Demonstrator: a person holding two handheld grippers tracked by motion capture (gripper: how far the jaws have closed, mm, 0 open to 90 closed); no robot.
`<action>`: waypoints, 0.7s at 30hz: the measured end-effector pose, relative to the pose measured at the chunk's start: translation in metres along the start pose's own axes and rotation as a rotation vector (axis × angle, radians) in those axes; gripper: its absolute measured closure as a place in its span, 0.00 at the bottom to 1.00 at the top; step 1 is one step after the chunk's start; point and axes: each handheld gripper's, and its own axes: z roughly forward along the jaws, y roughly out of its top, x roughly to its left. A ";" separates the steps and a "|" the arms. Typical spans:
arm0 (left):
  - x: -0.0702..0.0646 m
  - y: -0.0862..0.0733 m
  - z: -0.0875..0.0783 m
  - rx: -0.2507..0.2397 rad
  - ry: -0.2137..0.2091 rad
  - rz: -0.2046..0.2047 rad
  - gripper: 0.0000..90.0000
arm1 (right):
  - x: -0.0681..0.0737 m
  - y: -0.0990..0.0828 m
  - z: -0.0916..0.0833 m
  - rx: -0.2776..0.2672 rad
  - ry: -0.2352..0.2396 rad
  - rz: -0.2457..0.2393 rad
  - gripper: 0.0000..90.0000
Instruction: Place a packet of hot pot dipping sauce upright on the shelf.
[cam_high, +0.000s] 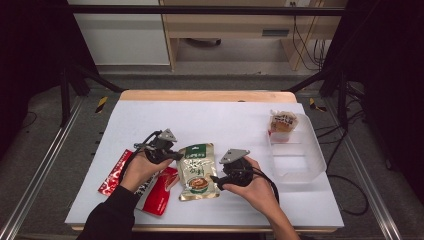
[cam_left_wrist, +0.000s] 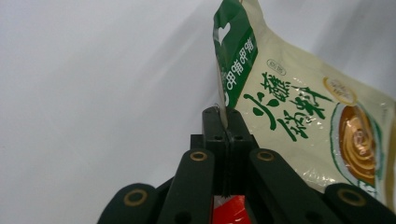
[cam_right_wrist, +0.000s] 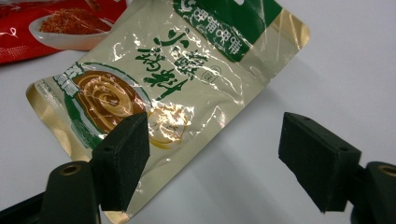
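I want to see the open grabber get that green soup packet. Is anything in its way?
Nothing visible blocks it. The right gripper is open with the green packet right at its jaws, on bare white table. The left gripper already pinches the packet's edge.

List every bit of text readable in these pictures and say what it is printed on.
Green and cream pouch: large green Chinese characters down its front and white ones on the green band, too stylised and glare-struck to quote reliably.
Red packet: print too small to read.
Small packet at the clear tray: dark lettering, blurred.
No numbers or signs readable anywhere.
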 end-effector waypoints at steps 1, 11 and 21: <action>-0.001 0.002 -0.003 -0.007 -0.002 0.008 1.00 | -0.001 0.001 -0.001 0.000 0.004 -0.001 0.28; -0.010 0.015 -0.036 -0.051 -0.003 0.064 1.00 | -0.008 0.014 -0.014 0.000 0.004 -0.007 0.28; -0.015 0.021 -0.051 -0.072 -0.030 0.103 1.00 | -0.009 0.031 -0.024 0.019 0.020 -0.049 0.25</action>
